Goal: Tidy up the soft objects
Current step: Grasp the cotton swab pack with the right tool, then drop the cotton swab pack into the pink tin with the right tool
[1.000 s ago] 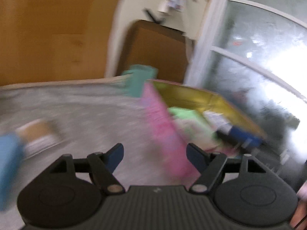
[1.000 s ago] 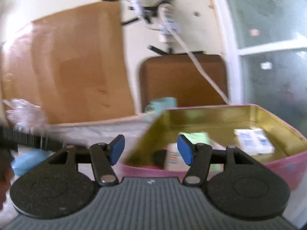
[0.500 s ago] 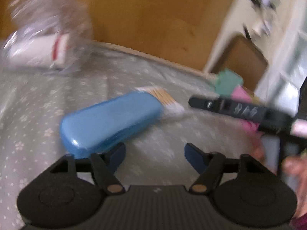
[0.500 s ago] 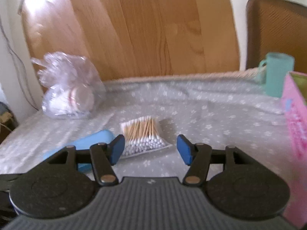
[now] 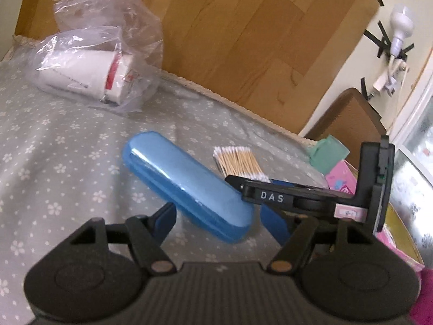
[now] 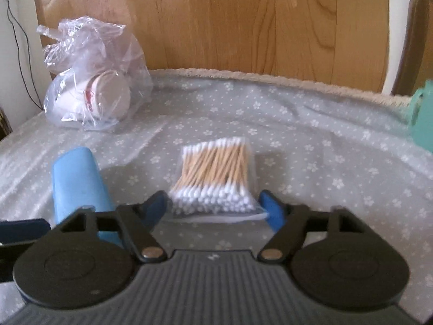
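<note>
A clear bag of cotton swabs (image 6: 216,178) lies on the grey flowered cloth (image 6: 311,140), right in front of my open right gripper (image 6: 216,211), its near edge between the fingertips. It also shows in the left wrist view (image 5: 239,162). A blue hard case (image 5: 184,187) lies in front of my open left gripper (image 5: 222,222), its near end between the fingers; it shows at the left in the right wrist view (image 6: 78,187). The right gripper's body (image 5: 311,197) crosses the left wrist view at the right.
A plastic bag with a white roll (image 5: 89,73) (image 6: 94,94) lies at the far left. A teal cup (image 5: 328,154) (image 6: 422,116) and a pink box (image 5: 341,178) stand at the right. A wooden board (image 6: 230,21) backs the table.
Both grippers swung left from the pink box to the table's middle. The left closed in on the blue case, the right on the cotton swab bag. Both stayed open.
</note>
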{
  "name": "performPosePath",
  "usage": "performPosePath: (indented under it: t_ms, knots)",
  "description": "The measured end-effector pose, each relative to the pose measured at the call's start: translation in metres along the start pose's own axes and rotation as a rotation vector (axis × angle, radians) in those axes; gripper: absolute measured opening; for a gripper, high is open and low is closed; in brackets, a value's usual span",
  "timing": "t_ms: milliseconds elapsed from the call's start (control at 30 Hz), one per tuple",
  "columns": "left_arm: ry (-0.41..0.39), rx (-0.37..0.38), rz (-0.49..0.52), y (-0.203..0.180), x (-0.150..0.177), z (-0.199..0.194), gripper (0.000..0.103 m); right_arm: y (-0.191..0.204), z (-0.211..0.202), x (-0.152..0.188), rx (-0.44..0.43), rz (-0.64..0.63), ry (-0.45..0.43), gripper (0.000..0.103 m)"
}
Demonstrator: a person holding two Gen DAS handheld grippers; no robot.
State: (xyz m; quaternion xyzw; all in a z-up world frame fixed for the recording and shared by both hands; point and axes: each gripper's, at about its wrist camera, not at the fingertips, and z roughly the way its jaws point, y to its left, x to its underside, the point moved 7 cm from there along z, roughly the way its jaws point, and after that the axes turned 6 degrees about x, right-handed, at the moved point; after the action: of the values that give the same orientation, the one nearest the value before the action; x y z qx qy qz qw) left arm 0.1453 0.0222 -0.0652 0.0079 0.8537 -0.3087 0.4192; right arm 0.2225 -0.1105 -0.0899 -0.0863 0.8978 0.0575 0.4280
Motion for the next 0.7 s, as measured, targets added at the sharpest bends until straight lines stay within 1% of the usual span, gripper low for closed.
performPosePath:
  t_ms: [67,100,167,233,267,333,433,533,567,633,700]
  knots:
    - [-0.008,0.007,0.002,-0.001,0.000,-0.002,0.071,0.000,-0.005,0.001,0.015,-0.010,-0.011,0.067]
    - [-0.011,0.012,0.002,0.000,-0.001,-0.001,0.071,-0.003,-0.009,0.003,0.015,0.006,-0.014,0.065]
    - [-0.017,0.026,0.009,-0.002,-0.001,-0.003,0.071,-0.012,-0.021,0.008,0.019,0.036,-0.025,0.057]
    - [-0.022,0.057,0.031,-0.008,0.001,-0.005,0.071,-0.024,-0.036,0.017,0.036,0.065,-0.022,0.057]
    - [-0.020,0.079,0.044,-0.013,0.002,-0.006,0.071,-0.031,-0.046,0.024,0.045,0.080,-0.018,0.057]
    - [-0.009,0.147,0.073,-0.025,0.006,-0.008,0.071,-0.039,-0.073,0.043,0.052,0.088,-0.015,0.057]
    - [0.029,0.275,0.128,-0.052,0.016,-0.013,0.071,-0.053,-0.120,0.080,0.053,0.081,-0.020,0.057]
    - [0.091,0.374,0.177,-0.088,0.034,-0.019,0.071,-0.063,-0.169,0.119,0.053,0.099,-0.041,0.057]
    - [0.119,0.407,0.181,-0.100,0.042,-0.020,0.073,-0.067,-0.183,0.131,0.061,0.107,-0.045,0.057]
    - [0.191,0.477,0.183,-0.126,0.062,-0.017,0.074,-0.075,-0.203,0.150,0.074,0.146,-0.055,0.059]
    - [0.274,0.525,0.193,-0.153,0.085,-0.011,0.074,-0.080,-0.217,0.165,0.095,0.173,-0.072,0.064]
